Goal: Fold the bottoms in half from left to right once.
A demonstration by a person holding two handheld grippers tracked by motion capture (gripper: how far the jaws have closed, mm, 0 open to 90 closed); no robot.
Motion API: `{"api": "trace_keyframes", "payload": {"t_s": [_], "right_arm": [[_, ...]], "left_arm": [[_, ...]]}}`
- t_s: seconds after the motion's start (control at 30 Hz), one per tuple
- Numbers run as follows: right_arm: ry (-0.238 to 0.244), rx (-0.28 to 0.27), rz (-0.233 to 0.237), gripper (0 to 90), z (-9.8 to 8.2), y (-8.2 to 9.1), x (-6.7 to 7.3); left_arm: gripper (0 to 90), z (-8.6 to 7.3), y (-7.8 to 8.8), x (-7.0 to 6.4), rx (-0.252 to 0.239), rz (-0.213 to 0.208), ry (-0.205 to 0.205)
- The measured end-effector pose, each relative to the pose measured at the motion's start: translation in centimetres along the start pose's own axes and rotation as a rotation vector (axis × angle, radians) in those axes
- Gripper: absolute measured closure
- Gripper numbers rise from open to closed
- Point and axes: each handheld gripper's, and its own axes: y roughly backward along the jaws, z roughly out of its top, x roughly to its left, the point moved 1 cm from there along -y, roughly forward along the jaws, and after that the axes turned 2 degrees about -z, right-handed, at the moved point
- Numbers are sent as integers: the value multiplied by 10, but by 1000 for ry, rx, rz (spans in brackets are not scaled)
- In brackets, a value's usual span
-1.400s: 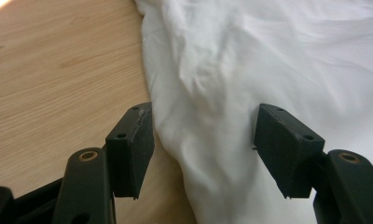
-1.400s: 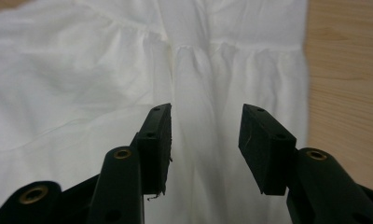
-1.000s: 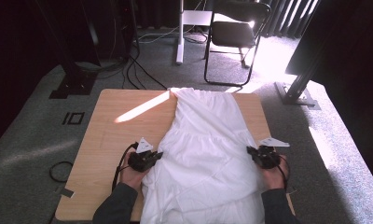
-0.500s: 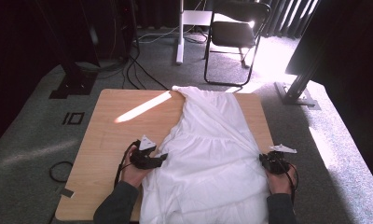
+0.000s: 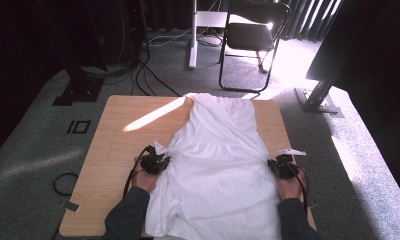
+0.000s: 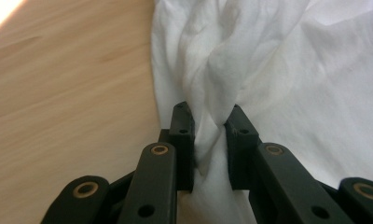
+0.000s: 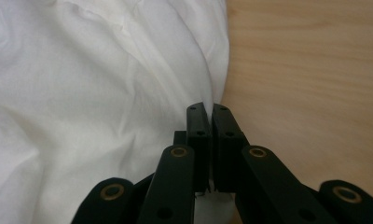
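Fingers of the left gripper (image 6: 208,135) are seen pinching a thick bunched fold of the white garment (image 5: 218,165) at its left edge; they've just been closing, with the cloth gathered between them. Over on the other side, the right gripper (image 7: 209,140) is clamped nearly flat, and a thin bit of the garment's right hem is caught between its fingers.

The garment is spread lengthwise down the middle of the desk (image 5: 113,150), wrinkled, with its near end hanging off the desk's front edge. Light wood grain is shown on the desk, and a bright streak of sunlight (image 5: 153,115) is laid across its far left part.

Around it, grey carpet (image 5: 38,150) is seen, pretty dim on the left and sunlit on the right. A black folding chair (image 5: 250,35) is parked beyond the desk, cables (image 5: 148,75) are strewn on the floor, and dark curtains are hung at the back.
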Motion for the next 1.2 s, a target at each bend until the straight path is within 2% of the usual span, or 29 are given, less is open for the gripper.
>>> {"api": "trace_keyframes", "payload": {"t_s": [0.1, 0.2, 0.23, 0.3, 0.33, 0.37, 0.43, 0.47, 0.5, 0.53, 0.57, 0.63, 0.7, 0.77, 0.8, 0.83, 0.87, 0.9, 0.97, 1.0, 1.03, 1.07, 1.2], "right_arm": [[38, 3, 12, 871, 15, -14, 14], [51, 6, 6, 869, 29, -27, 23], [56, 16, -3, 841, 33, -30, 25], [54, 33, -38, 664, 39, -30, 27], [43, 22, -41, 621, 41, -27, 28], [22, -12, -32, 576, 42, -18, 31], [22, -75, -6, 533, 44, 0, 41], [37, -95, 23, 528, 44, 7, 47], [50, -105, 75, 515, 43, 12, 53], [71, -112, 130, 500, 41, 15, 60], [86, -109, 165, 501, 38, 16, 66], [112, -81, 189, 501, 31, 14, 75], [124, -51, 194, 516, 25, 7, 79], [133, -1, 220, 636, 15, 1, 81], [133, -1, 220, 636, 15, 1, 81], [142, 18, 228, 705, 11, 1, 81], [162, 20, 222, 814, 0, 10, 82], [156, 4, 232, 835, -4, 17, 81], [156, -6, 243, 848, -11, 30, 79], [156, -6, 243, 848, -11, 30, 79], [164, -11, 241, 859, -16, 38, 78], [164, -6, 231, 875, -30, 51, 72], [132, -2, 196, 885, -59, 76, 56]], "left_arm": [[781, 1, -3, 22, 7, 38, 46], [749, 2, -4, 33, 7, 34, 81], [692, 2, -3, 34, 6, 30, 90], [585, 1, 2, 35, 9, 28, 98], [558, 2, 8, 34, -4, 25, 98], [539, 2, 16, 33, -28, 21, 99], [516, 4, 29, 29, -63, 18, 97], [508, 5, 35, 27, -77, 13, 96], [505, 4, 40, 24, -86, 6, 91], [503, 3, 44, 20, -90, 3, 80], [501, 1, 47, 16, -93, 0, 73], [501, -5, 49, 8, -82, -36, 53], [500, -13, 48, -1, -55, -51, 34], [500, -22, 46, -10, -34, -92, 24], [499, -22, 46, -10, -34, -92, 24], [499, -31, 45, -19, -22, -106, 1], [491, -35, 47, -23, -19, -115, -7], [488, -39, 48, -26, -20, -119, -11], [481, -46, 51, -32, -11, -122, -18], [480, -46, 51, -32, -11, -122, -18], [480, -55, 54, -40, 5, -125, -38], [471, -59, 57, -44, 4, -127, -45], [464, -69, 66, -50, -3, -122, -60]]}}
